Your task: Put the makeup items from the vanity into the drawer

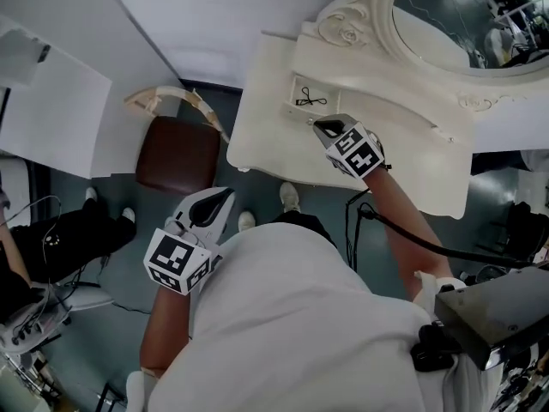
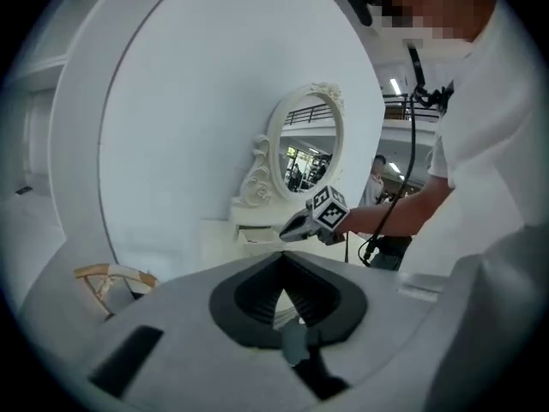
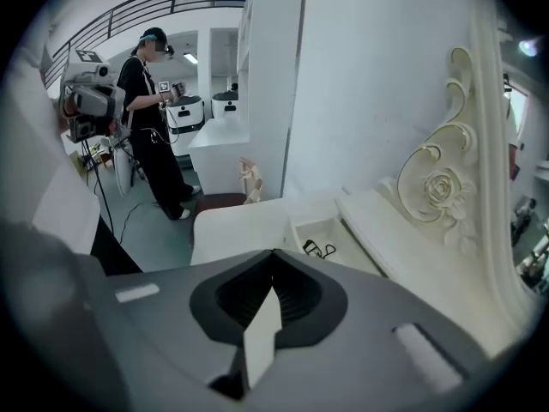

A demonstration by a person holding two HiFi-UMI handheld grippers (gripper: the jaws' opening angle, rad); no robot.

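The cream vanity (image 1: 266, 136) stands below an oval mirror (image 1: 463, 15). Its small drawer (image 1: 302, 91) is pulled open, and a thin black looped item (image 1: 310, 101) lies inside. My right gripper (image 1: 324, 129) hovers just at the drawer's near edge, jaws together and holding nothing. In the right gripper view the drawer (image 3: 336, 230) and the black item (image 3: 316, 249) lie just ahead of the jaws. My left gripper (image 1: 219, 202) hangs away from the vanity, over the floor near the stool, shut and empty. The left gripper view shows the right gripper (image 2: 286, 234) at the vanity.
A brown stool (image 1: 178, 154) with a cream curved backrest (image 1: 176, 99) stands left of the vanity. A black cable (image 1: 412, 234) trails from my right arm. Another person (image 3: 154, 118) stands far off by a tripod rig. White panels line the left side.
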